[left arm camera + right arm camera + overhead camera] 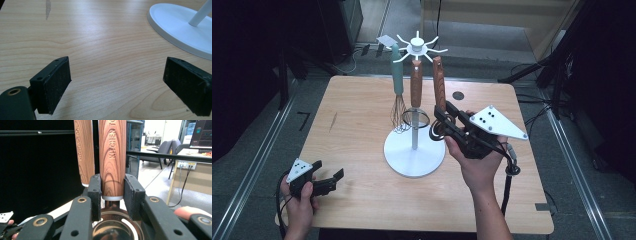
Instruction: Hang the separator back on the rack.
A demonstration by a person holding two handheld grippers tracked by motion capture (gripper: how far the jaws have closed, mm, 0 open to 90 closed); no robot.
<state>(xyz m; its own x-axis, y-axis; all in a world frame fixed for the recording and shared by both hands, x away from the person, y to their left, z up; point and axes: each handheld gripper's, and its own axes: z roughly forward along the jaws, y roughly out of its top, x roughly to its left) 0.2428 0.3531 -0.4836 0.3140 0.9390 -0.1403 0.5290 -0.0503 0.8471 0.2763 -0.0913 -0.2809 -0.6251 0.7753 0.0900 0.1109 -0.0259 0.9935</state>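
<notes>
A white utensil stand (414, 156) rises at the table's middle, its hooks (417, 47) carrying a teal-handled whisk (398, 85) and two wooden-handled tools. My right gripper (443, 117) is shut on the lower end of the rightmost wooden handle (439, 82), just above its metal ring head (437, 131). In the right gripper view both pads clamp that handle (112, 157), marked KITCHEN TOOL, with the other wooden handle (84, 152) hanging just behind. My left gripper (328, 171) rests low at the table's front left corner, open, with bare wood between its jaws (116, 85).
The wooden table (357, 115) has a dark round mark (457, 95) at its far right. The stand's white base (180, 27) lies ahead and to the right of my left gripper. Dark equipment, cables and metal rails surround the table.
</notes>
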